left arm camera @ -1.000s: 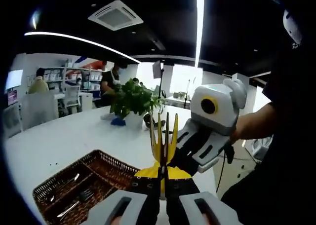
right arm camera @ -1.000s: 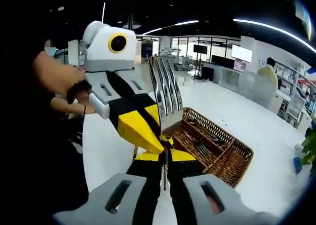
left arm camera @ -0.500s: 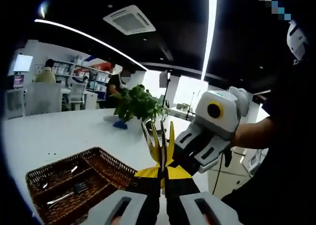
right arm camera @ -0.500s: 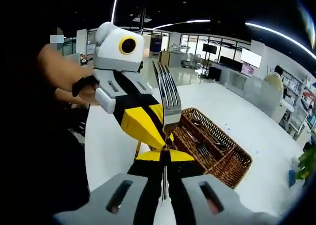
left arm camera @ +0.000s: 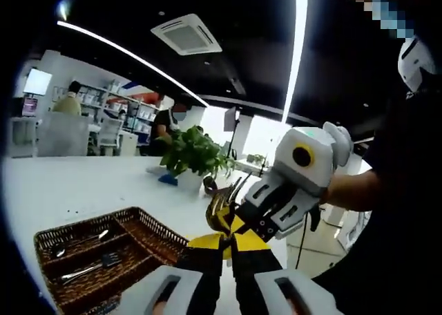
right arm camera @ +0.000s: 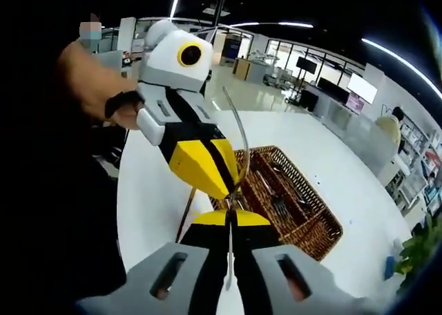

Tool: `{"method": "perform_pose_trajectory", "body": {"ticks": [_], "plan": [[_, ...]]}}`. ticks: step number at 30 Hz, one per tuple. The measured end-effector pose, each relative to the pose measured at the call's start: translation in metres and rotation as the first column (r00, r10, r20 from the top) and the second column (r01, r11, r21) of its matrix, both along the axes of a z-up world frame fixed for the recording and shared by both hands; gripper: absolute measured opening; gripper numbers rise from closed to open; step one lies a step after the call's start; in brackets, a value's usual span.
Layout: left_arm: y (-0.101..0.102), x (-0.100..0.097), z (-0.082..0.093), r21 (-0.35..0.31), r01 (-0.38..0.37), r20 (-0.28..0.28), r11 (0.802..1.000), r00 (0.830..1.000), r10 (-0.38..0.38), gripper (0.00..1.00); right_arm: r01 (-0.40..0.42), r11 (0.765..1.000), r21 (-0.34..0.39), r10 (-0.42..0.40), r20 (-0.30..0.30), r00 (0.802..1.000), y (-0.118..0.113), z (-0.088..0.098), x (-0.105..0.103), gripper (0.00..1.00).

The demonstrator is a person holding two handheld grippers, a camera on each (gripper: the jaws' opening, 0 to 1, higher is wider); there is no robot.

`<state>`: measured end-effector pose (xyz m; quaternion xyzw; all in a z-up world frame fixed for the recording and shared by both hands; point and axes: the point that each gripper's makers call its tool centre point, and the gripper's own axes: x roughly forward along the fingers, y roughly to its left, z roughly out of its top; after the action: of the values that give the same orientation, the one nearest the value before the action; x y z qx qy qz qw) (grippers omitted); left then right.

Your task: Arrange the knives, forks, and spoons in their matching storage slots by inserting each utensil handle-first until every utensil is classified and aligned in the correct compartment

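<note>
One fork pinched between both grippers' jaws; two utensils in wicker basket.

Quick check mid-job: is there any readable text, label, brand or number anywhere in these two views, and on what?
None readable.
Wall screens: lit, content too small and blurred to read.
Shelves behind the table: items too small to read.
Left gripper, right gripper, fork, wicker tray: no markings visible.
</note>
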<state>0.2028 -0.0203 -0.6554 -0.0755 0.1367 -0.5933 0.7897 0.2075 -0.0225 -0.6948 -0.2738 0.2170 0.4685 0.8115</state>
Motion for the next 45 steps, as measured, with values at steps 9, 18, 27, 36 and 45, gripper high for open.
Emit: {"method": "perform_pose_trajectory", "body": {"ticks": [9, 18, 27, 36, 45], "plan": [[0.069, 0.026, -0.017, 0.148, -0.226, 0.066, 0.963, 0.974, 0.218, 0.64, 0.015, 1.000, -0.025, -0.016, -0.019, 1.000, -0.006, 0.000, 0.003, 0.00], [0.134, 0.032, -0.025, 0.287, -0.323, 0.111, 0.902, 0.946, 0.304, 1.00, 0.005, 0.998, -0.067, -0.007, -0.022, 1.000, -0.017, 0.007, 0.013, 0.00], [0.170, 0.026, -0.019, 0.299, -0.390, 0.106, 0.871, 0.921, 0.375, 1.00, -0.008, 0.992, -0.126, 0.006, -0.015, 1.000, -0.030, 0.020, 0.025, 0.00], [0.196, 0.023, -0.021, 0.297, -0.418, 0.104, 0.859, 0.908, 0.406, 1.00, -0.068, 0.978, -0.195, 0.070, 0.002, 0.998, -0.029, 0.031, 0.034, 0.00], [0.206, 0.021, -0.018, 0.325, -0.430, 0.123, 0.842, 0.902, 0.413, 1.00, -0.117, 0.964, -0.240, 0.123, 0.009, 0.992, -0.020, 0.041, 0.051, 0.00]]}}
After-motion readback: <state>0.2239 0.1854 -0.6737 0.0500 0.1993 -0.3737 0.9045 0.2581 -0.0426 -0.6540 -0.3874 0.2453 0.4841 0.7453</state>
